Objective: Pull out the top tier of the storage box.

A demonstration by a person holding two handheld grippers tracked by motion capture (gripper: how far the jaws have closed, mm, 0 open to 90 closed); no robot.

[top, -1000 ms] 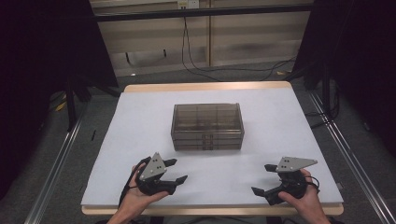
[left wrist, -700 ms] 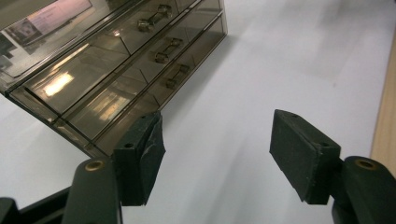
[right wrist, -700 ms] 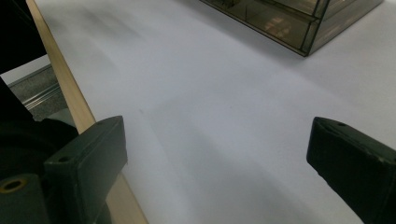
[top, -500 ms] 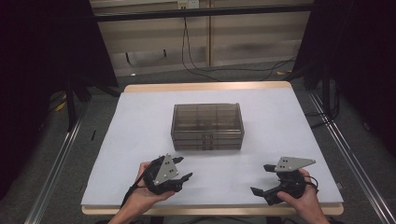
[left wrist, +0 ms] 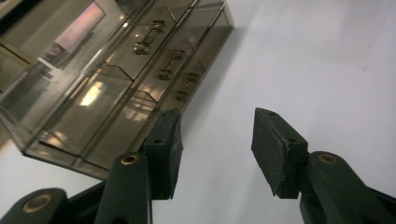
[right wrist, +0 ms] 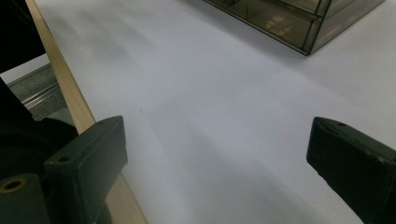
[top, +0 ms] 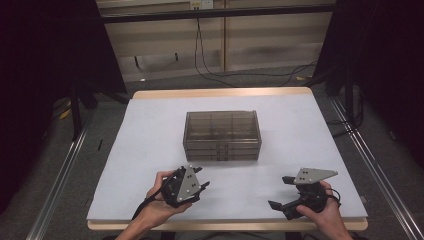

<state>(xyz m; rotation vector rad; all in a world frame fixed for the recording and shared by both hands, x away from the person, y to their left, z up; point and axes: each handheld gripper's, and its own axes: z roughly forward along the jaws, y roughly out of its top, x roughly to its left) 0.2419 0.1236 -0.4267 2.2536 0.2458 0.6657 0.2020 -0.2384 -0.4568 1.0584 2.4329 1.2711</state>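
One smoky transparent drawer box (top: 222,135) sits at the centre of the white table (top: 150,130), and it is the single object on the mat. Its front, facing six o'clock, shows three stacked drawers, each with one small handle (left wrist: 168,64) lined up down the middle; in the left gripper view thin dividers are visible through the tinted walls.

Two grippers are present, one in each hand. The left gripper (top: 198,186) lies at about seven o'clock from the box, near the table's front edge, held in the left hand (top: 159,197) with the forearm coming in from six o'clock. It is rolled over so its grey plate tilts up toward the camera, and its tips aim toward one o'clock, at the box front. Its jaws stand apart with nothing between them; in its own view the drawer box fills the upper left, apart from the pads (left wrist: 271,149).

The right gripper (top: 282,192) is at about five o'clock from the box, held in the right hand (top: 320,210), its plate level and its tips pointing toward nine o'clock. Its jaws are spread wide and empty, with bare white surface between them and a corner of the box at one o'clock in its view.
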